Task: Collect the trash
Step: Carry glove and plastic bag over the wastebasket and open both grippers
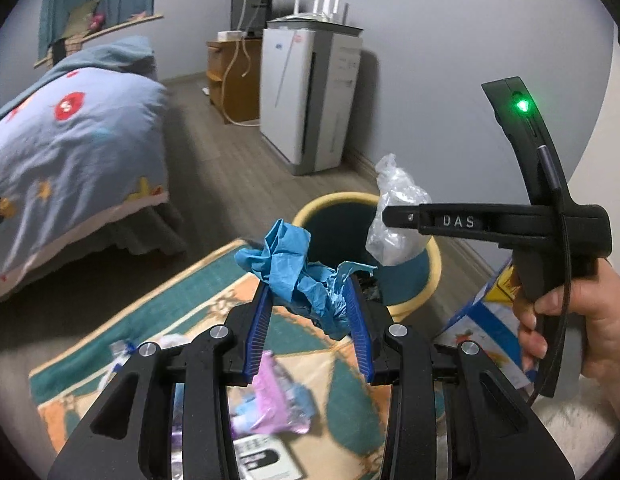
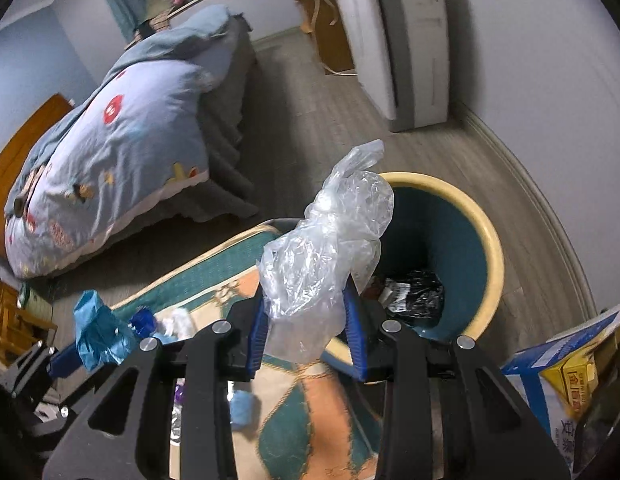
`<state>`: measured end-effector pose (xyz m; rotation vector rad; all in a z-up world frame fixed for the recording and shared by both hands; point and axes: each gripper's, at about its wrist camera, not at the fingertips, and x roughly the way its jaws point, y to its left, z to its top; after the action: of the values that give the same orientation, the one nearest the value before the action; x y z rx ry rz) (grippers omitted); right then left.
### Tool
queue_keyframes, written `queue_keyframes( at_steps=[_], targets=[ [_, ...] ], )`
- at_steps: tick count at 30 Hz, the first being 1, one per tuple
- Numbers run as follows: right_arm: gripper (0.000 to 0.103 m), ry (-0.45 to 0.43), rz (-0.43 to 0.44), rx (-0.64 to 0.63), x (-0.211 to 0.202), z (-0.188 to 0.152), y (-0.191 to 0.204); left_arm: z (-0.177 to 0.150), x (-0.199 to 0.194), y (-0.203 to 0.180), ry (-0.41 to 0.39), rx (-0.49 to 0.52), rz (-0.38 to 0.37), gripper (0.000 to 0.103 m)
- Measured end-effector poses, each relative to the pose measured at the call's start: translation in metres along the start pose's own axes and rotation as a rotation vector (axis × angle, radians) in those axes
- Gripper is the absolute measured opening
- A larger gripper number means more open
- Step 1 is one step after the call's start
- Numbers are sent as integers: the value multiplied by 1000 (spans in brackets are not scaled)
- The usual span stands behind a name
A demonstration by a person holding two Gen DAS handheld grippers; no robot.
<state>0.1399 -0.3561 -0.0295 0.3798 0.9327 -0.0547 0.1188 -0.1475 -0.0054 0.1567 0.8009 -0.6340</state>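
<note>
My left gripper [image 1: 310, 300] is shut on a crumpled blue plastic bag [image 1: 298, 272], held over the rug just short of the round bin [image 1: 433, 264], which has a cream rim and teal inside. In the right wrist view, my right gripper [image 2: 308, 308] is shut on a crumpled clear plastic bag [image 2: 321, 256] at the bin's near left rim [image 2: 493, 248]. Dark wrappers [image 2: 413, 296] lie at the bin's bottom. The right gripper [image 1: 393, 216], held by a hand [image 1: 573, 320], reaches over the bin with the clear bag [image 1: 393, 216]. The left gripper with the blue bag [image 2: 98, 332] shows at lower left.
A patterned teal and orange rug [image 1: 182, 308] carries loose litter: a pink wrapper [image 1: 278, 400] and white and blue scraps [image 2: 242, 404]. A blue and yellow carton [image 2: 565, 364] lies right of the bin. A bed [image 1: 70, 152] stands left, a white appliance [image 1: 310, 96] by the wall.
</note>
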Motion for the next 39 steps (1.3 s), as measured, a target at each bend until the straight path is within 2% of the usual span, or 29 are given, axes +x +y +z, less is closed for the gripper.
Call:
queue_keyframes(
  at_steps=[9,16,24,39],
  targets=[
    [33,3,-51,106,6,8,-54,2,36,-23,37,6,-15,39],
    [34,23,-93,159,17,9,-79,15,66,-34,41,13,-19,39],
    [34,37,-97,174,27,13,-87,17,108,-37,78,80,18,39],
    [34,53,-135,223,48,19,-97,19,153,-45,100,138,5,40]
  ],
)
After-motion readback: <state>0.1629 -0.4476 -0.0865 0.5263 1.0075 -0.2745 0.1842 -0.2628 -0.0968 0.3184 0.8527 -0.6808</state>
